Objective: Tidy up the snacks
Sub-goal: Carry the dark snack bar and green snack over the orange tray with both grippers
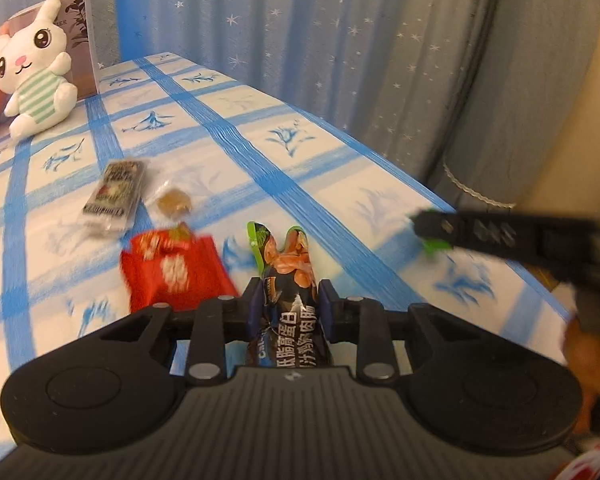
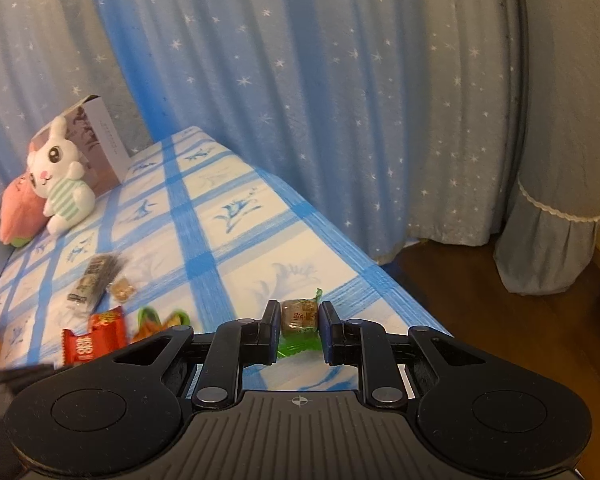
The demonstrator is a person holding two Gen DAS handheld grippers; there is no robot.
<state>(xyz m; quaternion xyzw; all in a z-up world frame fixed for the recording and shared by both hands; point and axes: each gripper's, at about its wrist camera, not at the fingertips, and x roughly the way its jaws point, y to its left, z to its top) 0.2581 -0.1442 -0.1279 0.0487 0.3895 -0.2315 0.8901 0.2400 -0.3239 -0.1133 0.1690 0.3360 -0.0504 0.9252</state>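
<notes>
My left gripper [image 1: 291, 308] is shut on a long dark snack packet [image 1: 288, 276] with a green top, which sticks out forward over the blue-checked tablecloth [image 1: 228, 140]. A red snack packet [image 1: 172, 272] lies just left of it. Farther back lie a dark silvery packet [image 1: 116, 196] and a small clear-wrapped brown sweet [image 1: 174, 202]. My right gripper [image 2: 299, 328] is shut on a small brown candy in a green wrapper [image 2: 299, 314], near the table's right edge. The right gripper [image 1: 430, 236] also shows in the left wrist view, blurred, with green at its tip.
A white plush rabbit [image 1: 36, 72] leans on a box [image 1: 82, 40] and a pink cushion [image 2: 18, 216] at the table's far left corner. Star-patterned blue curtains [image 2: 300, 100] hang behind. The table drops off on the right to a wooden floor [image 2: 500, 300].
</notes>
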